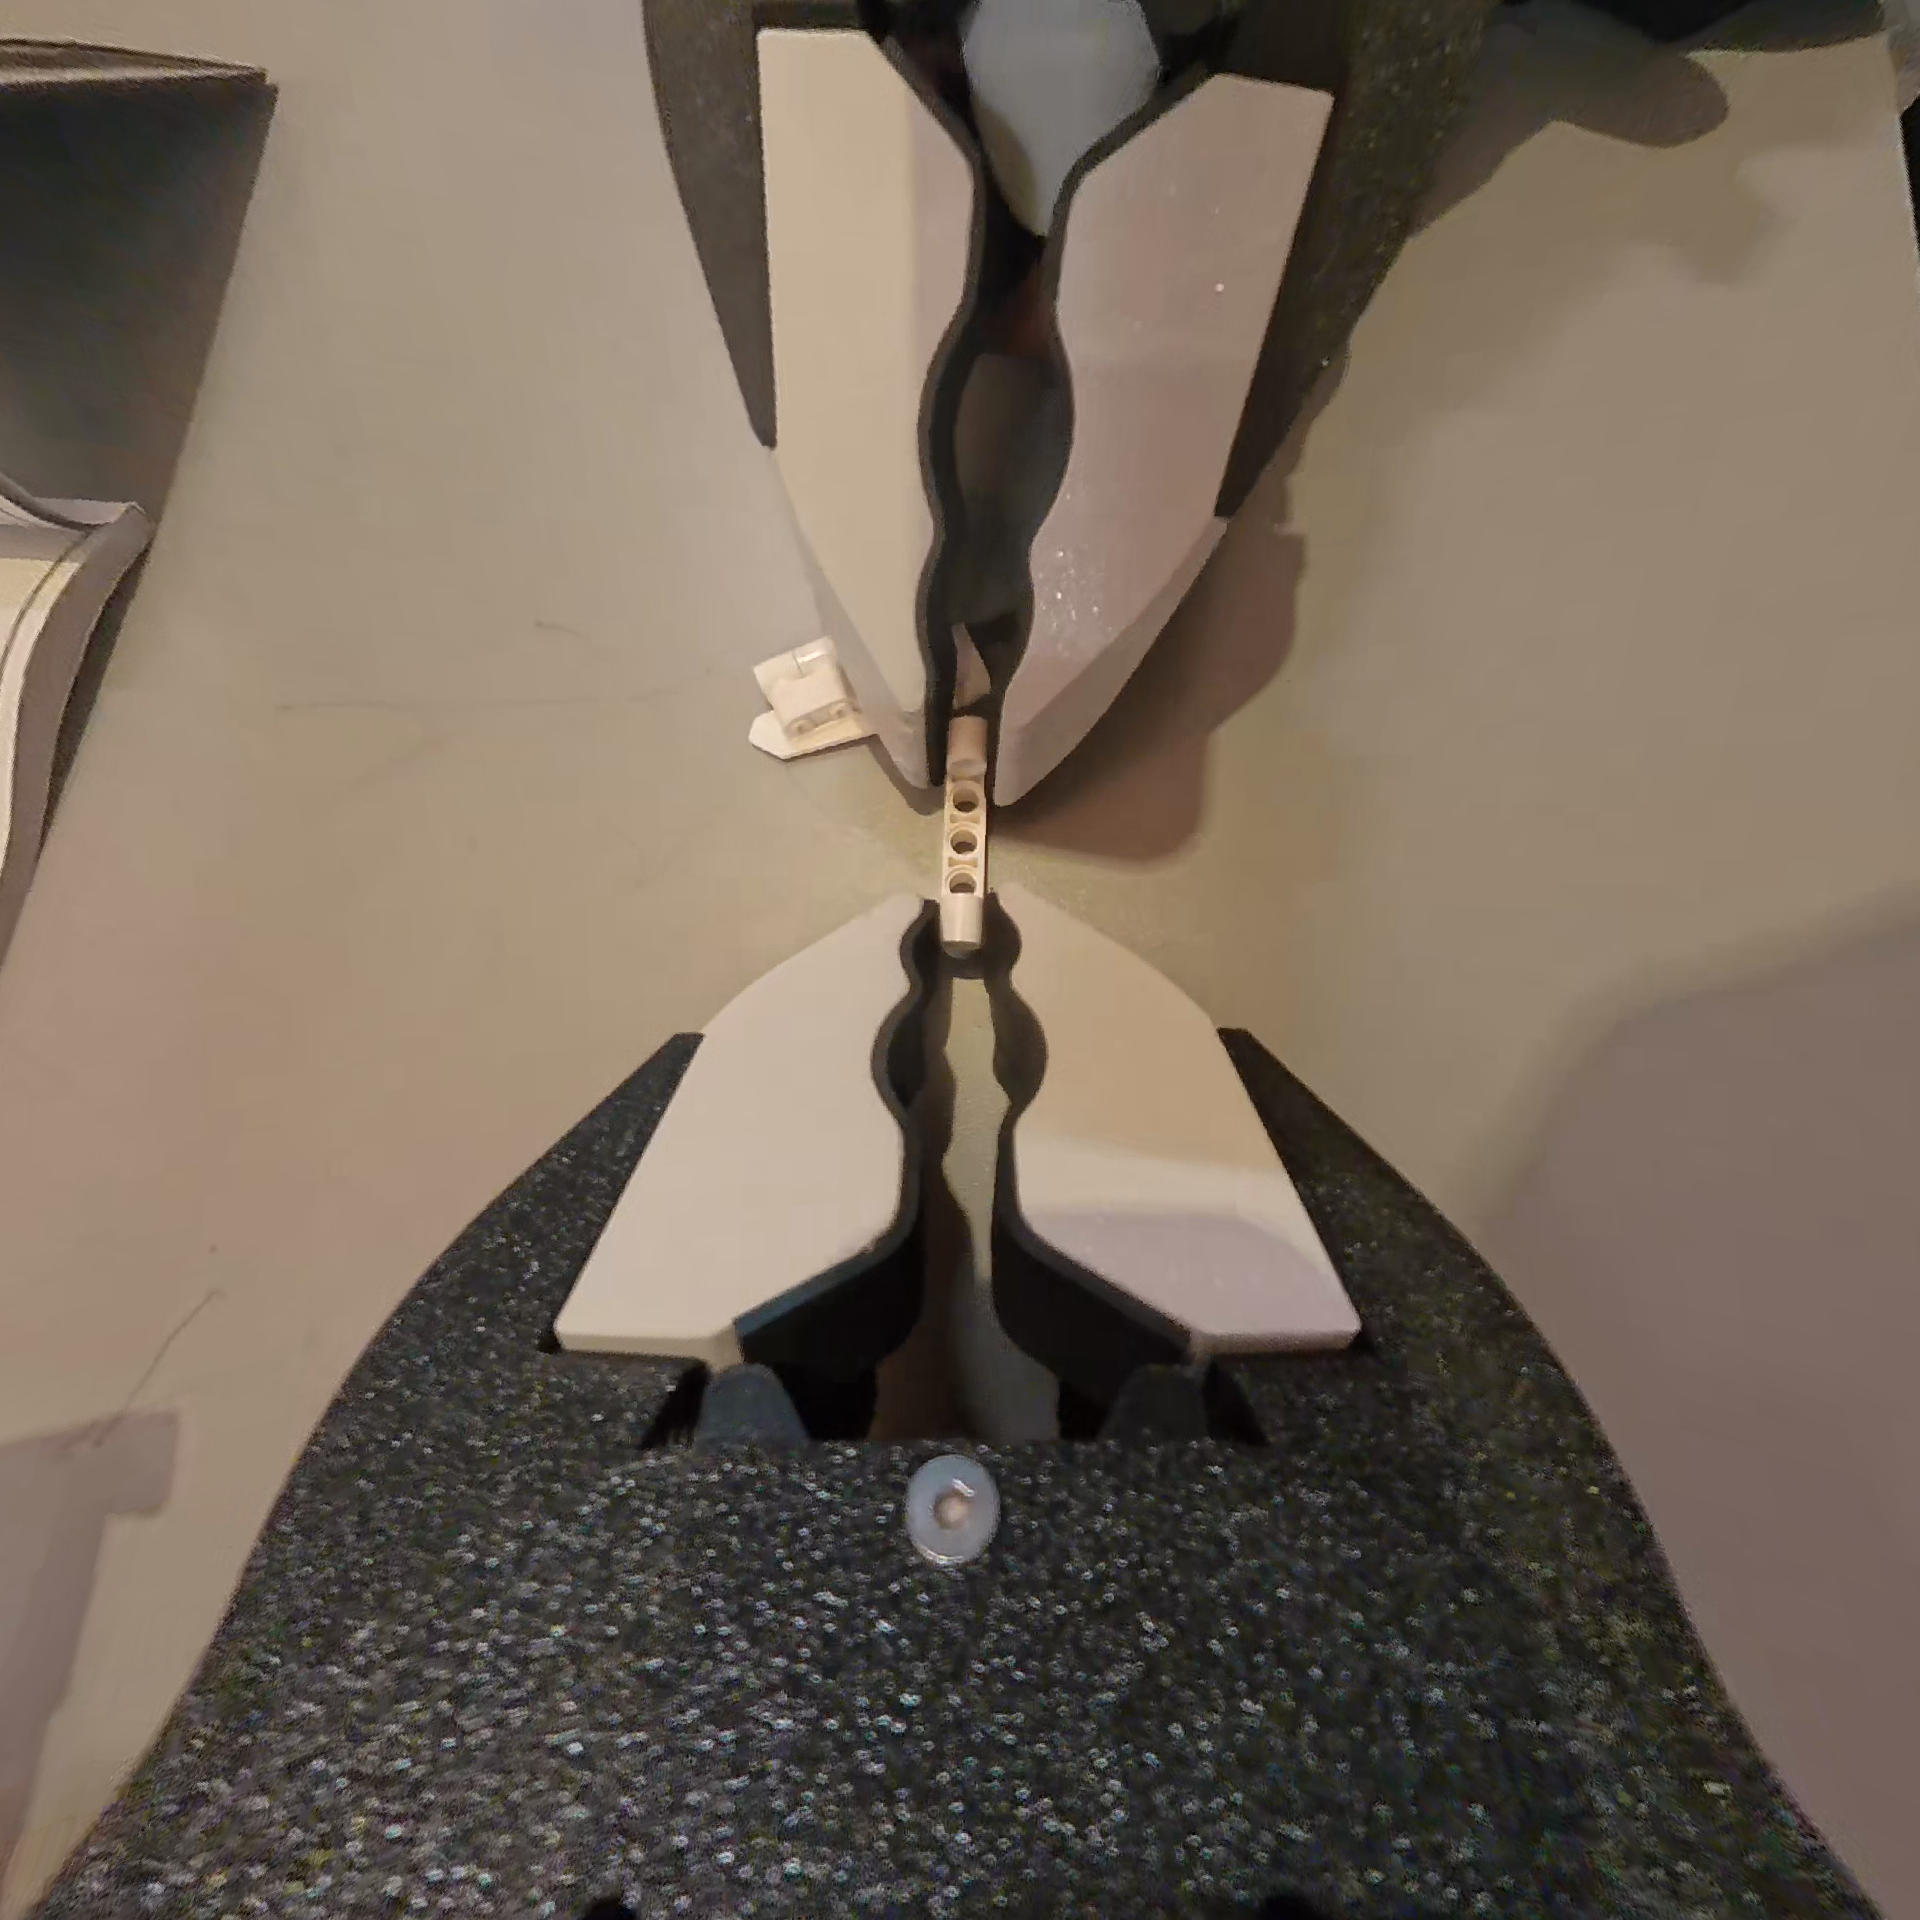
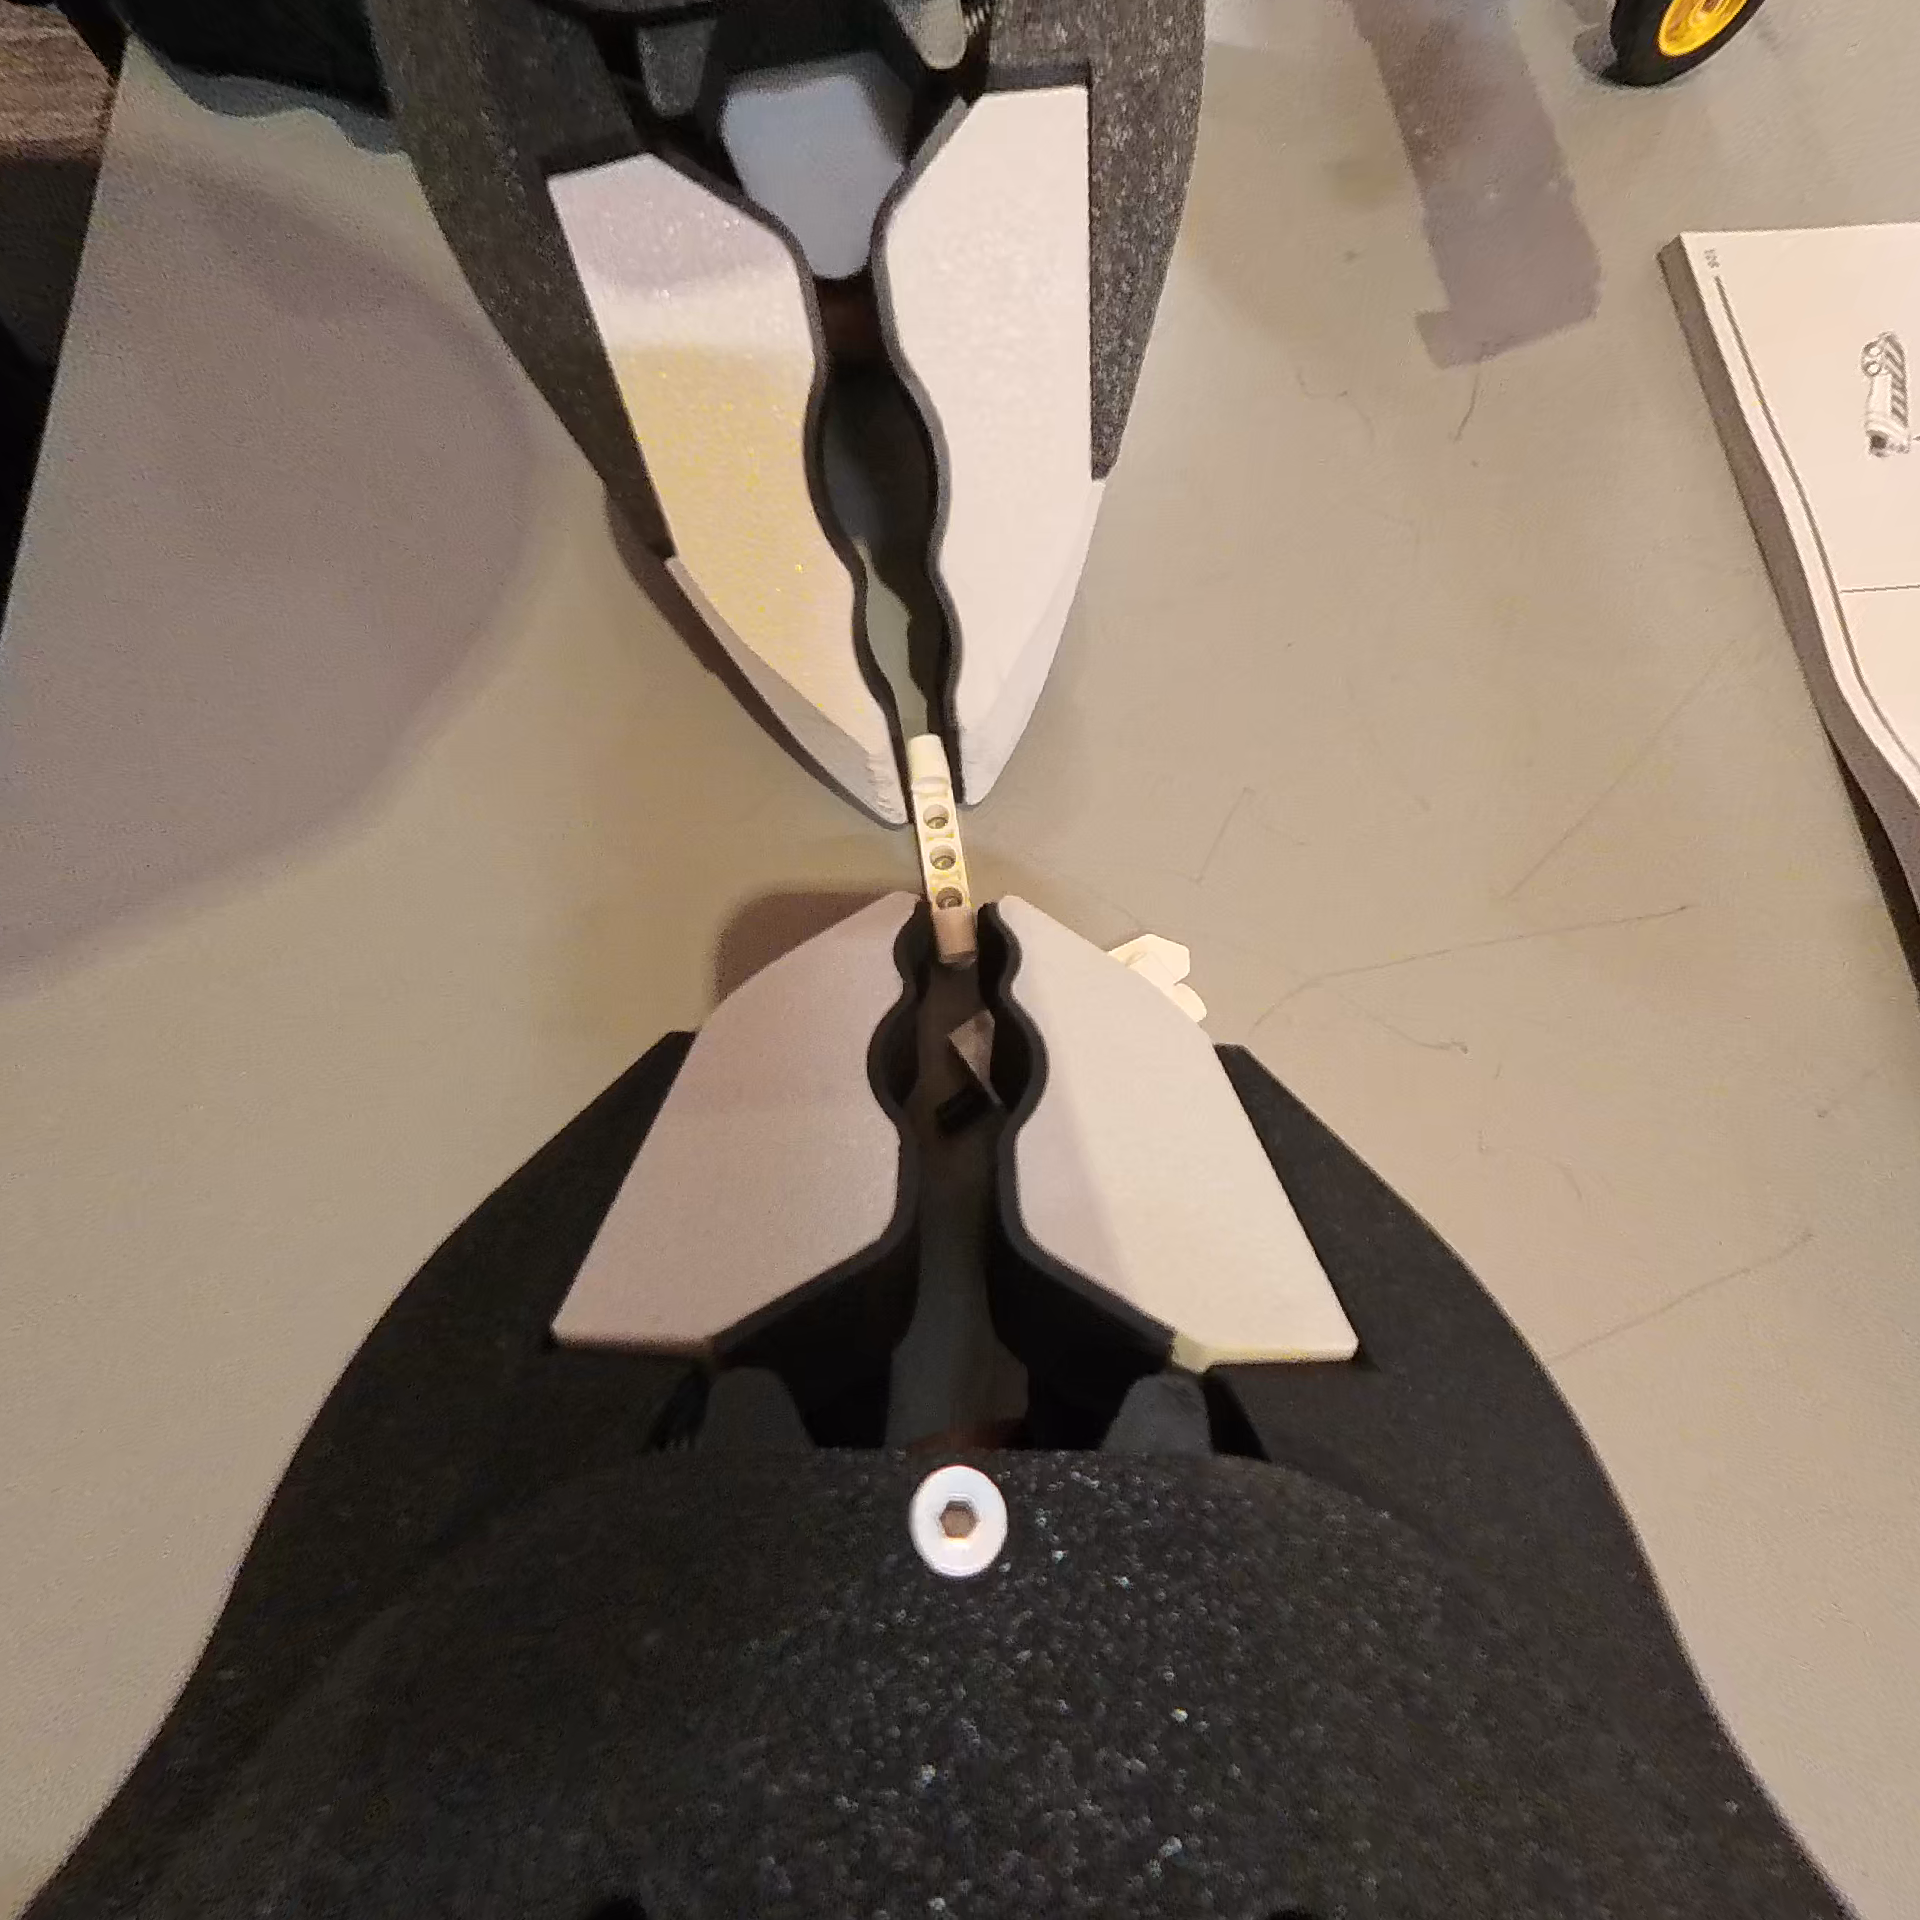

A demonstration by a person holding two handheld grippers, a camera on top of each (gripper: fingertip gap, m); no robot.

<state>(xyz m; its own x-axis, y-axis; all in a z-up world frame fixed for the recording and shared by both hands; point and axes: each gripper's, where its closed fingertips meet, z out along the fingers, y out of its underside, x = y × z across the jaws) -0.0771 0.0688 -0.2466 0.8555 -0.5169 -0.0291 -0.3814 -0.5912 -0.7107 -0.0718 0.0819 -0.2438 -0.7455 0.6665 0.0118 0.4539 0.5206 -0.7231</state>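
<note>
Left wrist view: left gripper (image 1: 963,930) nearly closed, pinching near end of white holed beam (image 1: 963,850); right gripper (image 1: 966,774) clamps far end. Keep both aligned.

Right wrist view: beam (image 2: 942,847) spans above table (image 2: 1351,935); white piece (image 2: 1164,971) just right.

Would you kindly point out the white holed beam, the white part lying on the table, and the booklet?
beam (image 1: 963,847): left wrist view, its middle hole.
white part (image 1: 805,707): left wrist view, its top face.
booklet (image 2: 1829,468): right wrist view, its open page.
</note>
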